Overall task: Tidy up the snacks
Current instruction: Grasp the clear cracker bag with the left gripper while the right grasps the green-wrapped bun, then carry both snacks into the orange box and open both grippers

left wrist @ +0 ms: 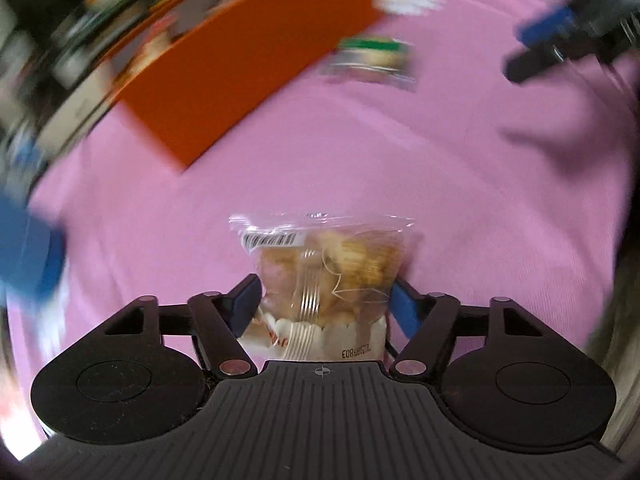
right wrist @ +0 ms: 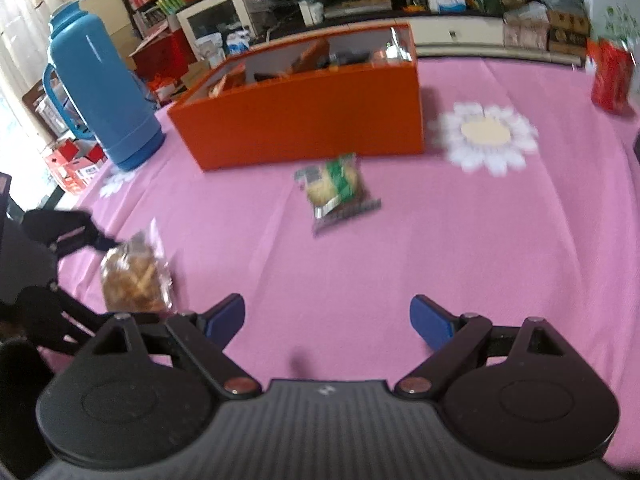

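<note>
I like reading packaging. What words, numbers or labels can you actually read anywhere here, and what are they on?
Clear snack packet, white bottom edge: an upside-down printed code, roughly "B03"; its other characters are unclear.
Same packet, white barcode sticker: digits too small to read.
Green snack packet: print too blurred.
Red box and background shelf goods: unreadable.

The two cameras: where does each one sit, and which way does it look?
Left wrist: sits on the left gripper, looks down at the clear snack bag between its fingers.
Right wrist: sits on the right gripper, faces the orange box and green snack packet; its fingers are empty.
Shared: pink tablecloth, box, packet, bag.
</note>
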`<action>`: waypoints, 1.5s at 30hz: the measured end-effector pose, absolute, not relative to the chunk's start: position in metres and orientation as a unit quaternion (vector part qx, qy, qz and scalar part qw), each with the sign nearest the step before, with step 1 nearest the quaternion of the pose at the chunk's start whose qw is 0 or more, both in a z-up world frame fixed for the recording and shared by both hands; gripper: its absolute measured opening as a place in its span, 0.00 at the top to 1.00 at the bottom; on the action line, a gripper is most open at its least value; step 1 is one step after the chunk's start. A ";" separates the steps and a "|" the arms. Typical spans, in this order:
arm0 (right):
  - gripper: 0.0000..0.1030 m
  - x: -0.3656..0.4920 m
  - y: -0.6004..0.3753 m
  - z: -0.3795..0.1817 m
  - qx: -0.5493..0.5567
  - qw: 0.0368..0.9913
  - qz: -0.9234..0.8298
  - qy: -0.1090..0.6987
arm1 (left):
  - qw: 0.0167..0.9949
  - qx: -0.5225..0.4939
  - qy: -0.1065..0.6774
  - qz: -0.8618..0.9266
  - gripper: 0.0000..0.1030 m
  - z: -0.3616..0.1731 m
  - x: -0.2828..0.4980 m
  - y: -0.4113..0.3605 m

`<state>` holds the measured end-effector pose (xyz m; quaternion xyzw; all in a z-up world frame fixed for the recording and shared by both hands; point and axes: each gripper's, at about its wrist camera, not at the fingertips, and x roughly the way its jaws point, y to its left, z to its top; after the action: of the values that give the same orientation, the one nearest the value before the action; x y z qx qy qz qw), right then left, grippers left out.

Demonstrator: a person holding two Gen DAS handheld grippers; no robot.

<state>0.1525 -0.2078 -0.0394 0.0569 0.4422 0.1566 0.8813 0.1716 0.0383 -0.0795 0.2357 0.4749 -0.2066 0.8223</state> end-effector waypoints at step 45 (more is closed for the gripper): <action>0.52 0.136 -0.191 -0.063 -0.018 0.890 0.136 0.436 | 0.881 -0.059 0.469 -0.001 0.76 -0.064 0.120 0.068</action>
<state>0.1356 -0.1910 -0.0626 -0.0184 0.4356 0.1364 0.8896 0.1201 0.0684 -0.0639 -0.0592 0.4695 -0.0011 0.8810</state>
